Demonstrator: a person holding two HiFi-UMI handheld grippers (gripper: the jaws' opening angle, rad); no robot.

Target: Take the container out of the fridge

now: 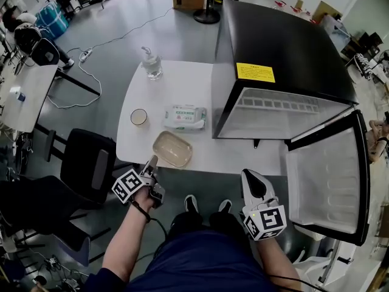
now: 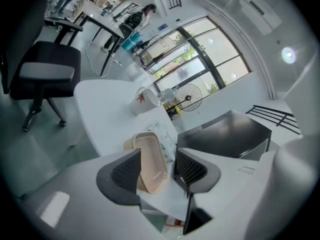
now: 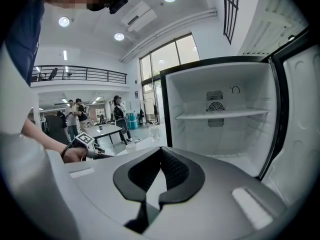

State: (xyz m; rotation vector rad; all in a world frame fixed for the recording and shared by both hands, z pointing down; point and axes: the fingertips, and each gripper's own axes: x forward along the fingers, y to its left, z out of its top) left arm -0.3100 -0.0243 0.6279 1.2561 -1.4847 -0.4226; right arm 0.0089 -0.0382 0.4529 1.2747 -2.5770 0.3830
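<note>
Presently the shallow beige plastic container [image 1: 172,148] sits out of the fridge, on the white counter [image 1: 182,78] near its 6 o'clock edge. No lid shows and it looks empty.

Left gripper [image 1: 152,165]: jaws wide apart, with the container's near end lined up between them in the left gripper view [image 2: 151,161]. The pads are not pressing on it, so nothing is held. Right gripper [image 1: 252,184]: jaws closed tip to tip and empty.

Handling, as I judge it: light, thin-walled, fairly stiff at the rim but likely to flex if squeezed mid-wall. The smooth plastic may slip. I would pinch it across the narrow width at the rim.

Other holders: the black compact fridge [image 1: 285,59] stands at the container's 2 o'clock with its door [image 1: 328,181] swung open. Its white shelf [image 3: 220,115] and floor are bare. The paper cup [image 1: 138,117] at 10 o'clock has contents I cannot tell. A soft wipes packet [image 1: 185,117] lies at 12 o'clock.
</note>
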